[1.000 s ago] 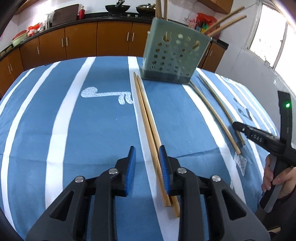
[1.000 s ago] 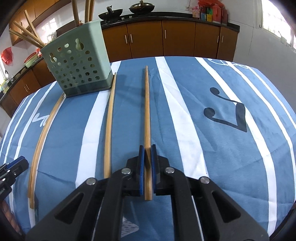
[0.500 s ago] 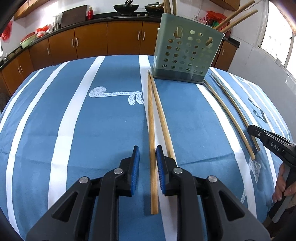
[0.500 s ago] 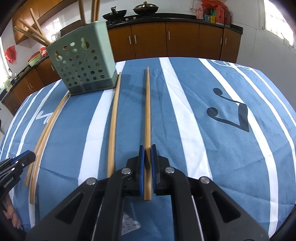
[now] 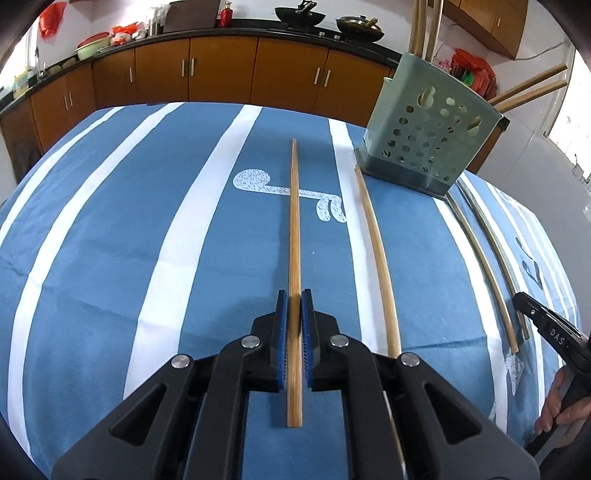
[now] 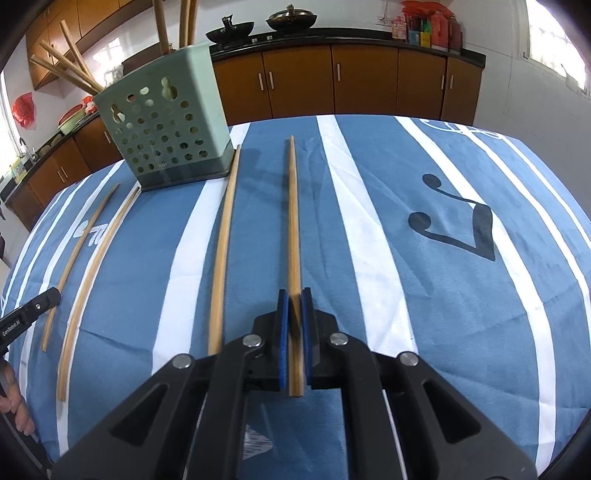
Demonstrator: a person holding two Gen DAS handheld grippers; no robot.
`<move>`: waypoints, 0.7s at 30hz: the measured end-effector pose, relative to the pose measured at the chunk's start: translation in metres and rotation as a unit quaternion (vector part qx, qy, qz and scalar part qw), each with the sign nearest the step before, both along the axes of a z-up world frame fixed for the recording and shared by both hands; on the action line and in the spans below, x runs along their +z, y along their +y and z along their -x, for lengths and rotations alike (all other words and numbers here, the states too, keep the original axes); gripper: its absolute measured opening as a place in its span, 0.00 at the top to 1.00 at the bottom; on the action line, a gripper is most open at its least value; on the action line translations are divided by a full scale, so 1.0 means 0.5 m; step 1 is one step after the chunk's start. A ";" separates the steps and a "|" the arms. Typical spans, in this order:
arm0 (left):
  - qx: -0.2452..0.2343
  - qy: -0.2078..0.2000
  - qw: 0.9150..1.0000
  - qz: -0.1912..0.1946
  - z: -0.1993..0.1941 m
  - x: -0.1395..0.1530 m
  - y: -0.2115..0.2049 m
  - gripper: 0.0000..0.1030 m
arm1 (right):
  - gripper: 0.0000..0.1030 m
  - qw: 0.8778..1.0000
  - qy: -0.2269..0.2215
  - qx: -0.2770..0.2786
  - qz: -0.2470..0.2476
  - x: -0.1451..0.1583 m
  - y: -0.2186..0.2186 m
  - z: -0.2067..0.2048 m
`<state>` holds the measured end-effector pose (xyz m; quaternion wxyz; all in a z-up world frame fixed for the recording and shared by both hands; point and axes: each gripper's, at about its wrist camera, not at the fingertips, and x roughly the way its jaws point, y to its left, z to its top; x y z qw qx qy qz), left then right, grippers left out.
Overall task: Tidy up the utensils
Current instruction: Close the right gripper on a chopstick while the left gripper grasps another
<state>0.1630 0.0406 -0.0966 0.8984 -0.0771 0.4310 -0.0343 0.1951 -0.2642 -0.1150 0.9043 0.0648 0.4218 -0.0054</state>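
i have the left gripper (image 5: 294, 306) clamped on one chopstick (image 5: 294, 229) and the right gripper (image 6: 294, 306) clamped on another chopstick (image 6: 293, 221), both pinched near their butt ends, so either could pivot or slip before reaching the green holder (image 5: 428, 147) at 1 o'clock.

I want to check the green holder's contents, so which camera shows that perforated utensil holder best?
The right wrist view: the utensil holder shows whole with its chopsticks fanning out. The left wrist view shows the holder too, its chopsticks partly cropped.

Home kitchen — wood cabinets (image 5: 221, 79), woks (image 5: 299, 16) on counter.
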 end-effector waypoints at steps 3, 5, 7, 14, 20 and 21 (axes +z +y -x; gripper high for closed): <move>-0.002 -0.007 1.000 -0.006 0.004 -0.001 -0.004 0.92 | 0.92 1.000 0.001 -0.001 0.000 0.000 0.001 -0.001; -0.002 -0.007 1.000 -0.005 0.005 -0.001 -0.003 0.92 | 0.92 1.000 0.001 -0.002 -0.002 -0.001 -0.001 0.000; -0.002 -0.007 1.000 -0.001 0.006 -0.001 -0.001 0.92 | 0.92 1.000 0.001 -0.002 -0.004 -0.001 -0.002 0.001; -0.002 -0.007 1.000 0.006 0.005 -0.001 0.002 0.92 | 0.92 1.000 0.001 -0.002 -0.005 -0.001 -0.003 0.000; -0.002 -0.007 1.000 0.007 0.005 -0.002 0.002 0.92 | 0.92 1.000 0.001 -0.002 -0.003 -0.001 -0.004 -0.001; -0.002 -0.007 1.000 0.007 0.005 -0.002 0.002 0.92 | 0.92 1.000 0.001 -0.002 -0.003 -0.001 -0.004 -0.001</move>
